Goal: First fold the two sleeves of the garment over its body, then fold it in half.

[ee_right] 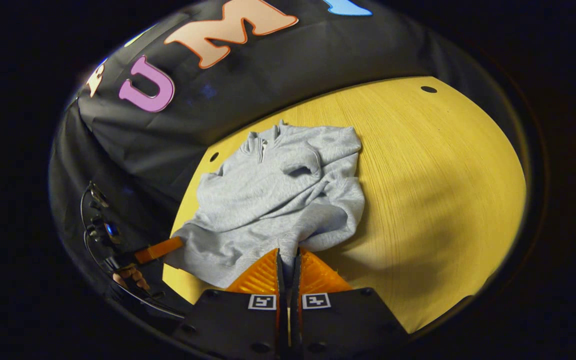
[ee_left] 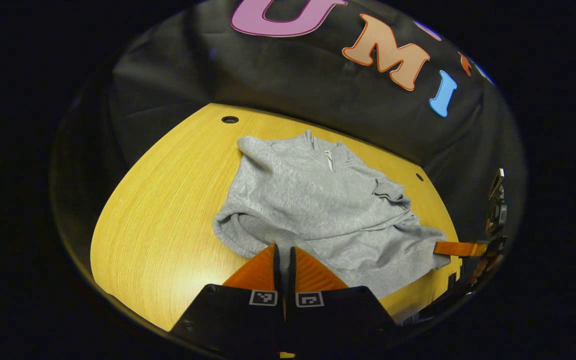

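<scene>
A grey sweatshirt (ee_left: 318, 200) lies on the yellow wooden table (ee_left: 168, 215), collar toward the far wall and both sleeves lying across its body. In the left gripper view my left gripper (ee_left: 284, 255) is shut on the near edge of the sweatshirt, with grey cloth pinched between its orange fingers (ee_left: 258, 272). The right gripper (ee_left: 460, 248) reaches the garment's hem corner at the right of that view. In the right gripper view my right gripper (ee_right: 288, 256) is shut on the sweatshirt (ee_right: 278, 195) near its hem, and the left gripper (ee_right: 160, 249) touches the hem corner at the left.
Small round holes (ee_left: 229, 119) sit in the tabletop near its far edge. Bare wood spreads left of the garment in the left gripper view and right of the garment across the table (ee_right: 443, 190) in the right gripper view. A hand (ee_right: 130, 277) holds the left gripper.
</scene>
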Demonstrator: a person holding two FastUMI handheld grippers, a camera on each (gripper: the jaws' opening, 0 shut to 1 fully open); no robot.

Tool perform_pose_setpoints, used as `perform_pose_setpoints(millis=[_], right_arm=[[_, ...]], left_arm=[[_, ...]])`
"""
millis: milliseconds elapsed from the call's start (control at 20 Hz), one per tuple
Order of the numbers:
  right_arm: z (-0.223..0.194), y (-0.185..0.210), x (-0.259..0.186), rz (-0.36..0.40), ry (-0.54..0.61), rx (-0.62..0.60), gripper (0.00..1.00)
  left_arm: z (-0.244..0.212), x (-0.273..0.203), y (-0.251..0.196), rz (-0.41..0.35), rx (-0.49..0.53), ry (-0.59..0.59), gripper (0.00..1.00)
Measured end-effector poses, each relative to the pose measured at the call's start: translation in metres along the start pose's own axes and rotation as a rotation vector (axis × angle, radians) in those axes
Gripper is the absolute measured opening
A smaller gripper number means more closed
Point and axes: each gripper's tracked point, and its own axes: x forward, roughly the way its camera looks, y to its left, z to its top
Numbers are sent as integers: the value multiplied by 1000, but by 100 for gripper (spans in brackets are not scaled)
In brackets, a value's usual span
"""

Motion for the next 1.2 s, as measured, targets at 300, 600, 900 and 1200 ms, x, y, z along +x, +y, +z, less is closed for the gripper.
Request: perform_pose_setpoints(millis=[300, 600, 900, 1200], right_arm=[[44, 13, 2, 56, -45, 82, 5], [89, 21, 23, 106, -81, 217, 5], [120, 0, 63, 96, -75, 412, 5], [124, -18, 107, 25, -61, 499, 10]], left_arm=[[38, 4, -5, -22, -9, -30, 0], [80, 23, -2, -13, -31, -65, 0], [108, 68, 7, 6, -101, -44, 0], [110, 118, 20, 49, -161, 46, 0]])
